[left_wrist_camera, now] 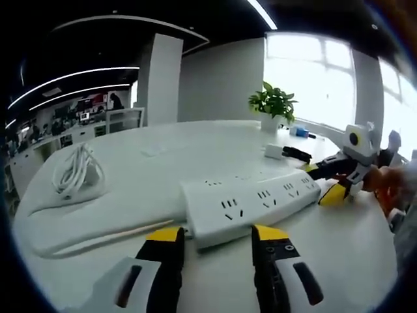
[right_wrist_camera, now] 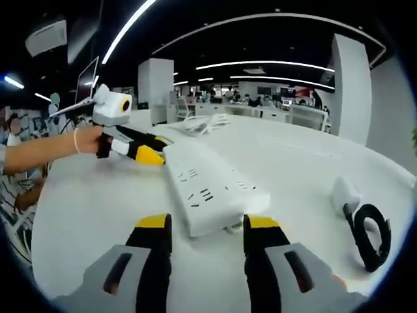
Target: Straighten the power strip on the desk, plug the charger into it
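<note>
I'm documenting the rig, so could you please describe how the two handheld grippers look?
Both match: the left gripper and right gripper have black jaws with yellow tips and grey bodies behind. Seen from outside, the left gripper has a white section behind its black jaws.

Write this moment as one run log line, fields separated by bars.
strip: flat on desk | left gripper: open at one end | right gripper: open at other end | charger: on desk, unplugged

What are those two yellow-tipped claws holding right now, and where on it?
Each open gripper straddles one end of the long white plastic power strip: left gripper at one end, right gripper at the other. Whether the jaws actually touch it cannot be told.
</note>
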Action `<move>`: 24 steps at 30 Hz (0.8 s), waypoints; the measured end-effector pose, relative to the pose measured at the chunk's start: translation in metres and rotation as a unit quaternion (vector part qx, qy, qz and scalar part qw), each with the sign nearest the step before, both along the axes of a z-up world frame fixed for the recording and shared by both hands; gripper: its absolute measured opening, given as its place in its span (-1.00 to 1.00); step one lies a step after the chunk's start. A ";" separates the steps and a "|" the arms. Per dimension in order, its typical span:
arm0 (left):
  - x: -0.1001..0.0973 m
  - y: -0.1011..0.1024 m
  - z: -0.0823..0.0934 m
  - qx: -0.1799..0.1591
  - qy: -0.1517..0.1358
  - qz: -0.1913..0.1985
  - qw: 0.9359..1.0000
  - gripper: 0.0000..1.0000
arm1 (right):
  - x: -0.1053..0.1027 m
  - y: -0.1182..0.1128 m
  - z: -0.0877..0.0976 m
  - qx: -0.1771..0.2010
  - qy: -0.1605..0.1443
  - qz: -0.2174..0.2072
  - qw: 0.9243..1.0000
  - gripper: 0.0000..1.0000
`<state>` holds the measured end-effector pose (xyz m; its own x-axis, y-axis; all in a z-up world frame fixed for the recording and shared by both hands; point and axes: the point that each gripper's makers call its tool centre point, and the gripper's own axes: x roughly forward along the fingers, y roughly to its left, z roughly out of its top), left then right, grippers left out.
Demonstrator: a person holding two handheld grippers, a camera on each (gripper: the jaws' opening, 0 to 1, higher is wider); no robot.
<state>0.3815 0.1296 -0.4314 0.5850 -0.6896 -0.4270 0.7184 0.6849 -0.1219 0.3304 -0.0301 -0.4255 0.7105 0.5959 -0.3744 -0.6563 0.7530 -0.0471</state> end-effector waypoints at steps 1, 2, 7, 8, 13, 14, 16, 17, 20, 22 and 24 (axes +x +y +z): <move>0.000 0.000 0.000 0.000 0.000 -0.001 1.000 -0.18 | 0.000 0.000 0.000 0.003 0.002 -0.001 1.000 -0.11; 0.000 -0.001 0.000 0.000 0.001 -0.002 1.000 -0.20 | 0.001 0.000 0.000 0.005 0.004 -0.002 1.000 -0.11; -0.001 -0.002 0.000 0.001 0.002 -0.008 1.000 -0.24 | 0.002 0.000 -0.003 0.001 0.005 -0.002 1.000 -0.13; -0.001 -0.002 0.000 0.001 0.003 -0.008 1.000 -0.24 | 0.003 0.001 -0.003 0.001 0.006 -0.002 1.000 -0.14; -0.001 -0.002 0.000 -0.001 0.005 -0.007 1.000 -0.24 | 0.006 -0.001 -0.005 -0.002 0.009 -0.009 1.000 -0.17; -0.001 -0.002 0.000 -0.001 0.005 -0.006 1.000 -0.24 | 0.006 -0.001 -0.005 -0.004 0.009 -0.009 1.000 -0.19; -0.001 -0.003 0.001 -0.001 0.006 -0.005 1.000 -0.24 | 0.007 -0.002 -0.005 -0.007 0.009 -0.011 1.000 -0.19; -0.001 -0.003 0.001 0.000 0.006 -0.004 1.000 -0.24 | 0.008 -0.002 -0.006 -0.007 0.008 -0.012 1.000 -0.19; 0.000 -0.003 0.000 0.001 0.006 -0.003 1.000 -0.24 | 0.010 -0.003 -0.006 -0.009 0.006 -0.014 1.000 -0.19; -0.001 -0.003 0.000 0.001 0.006 -0.003 1.000 -0.25 | 0.010 -0.004 -0.005 -0.007 0.005 -0.013 1.000 -0.19; 0.000 -0.003 0.001 0.002 0.005 -0.002 1.000 -0.27 | 0.011 -0.004 -0.005 -0.007 0.004 -0.011 1.000 -0.20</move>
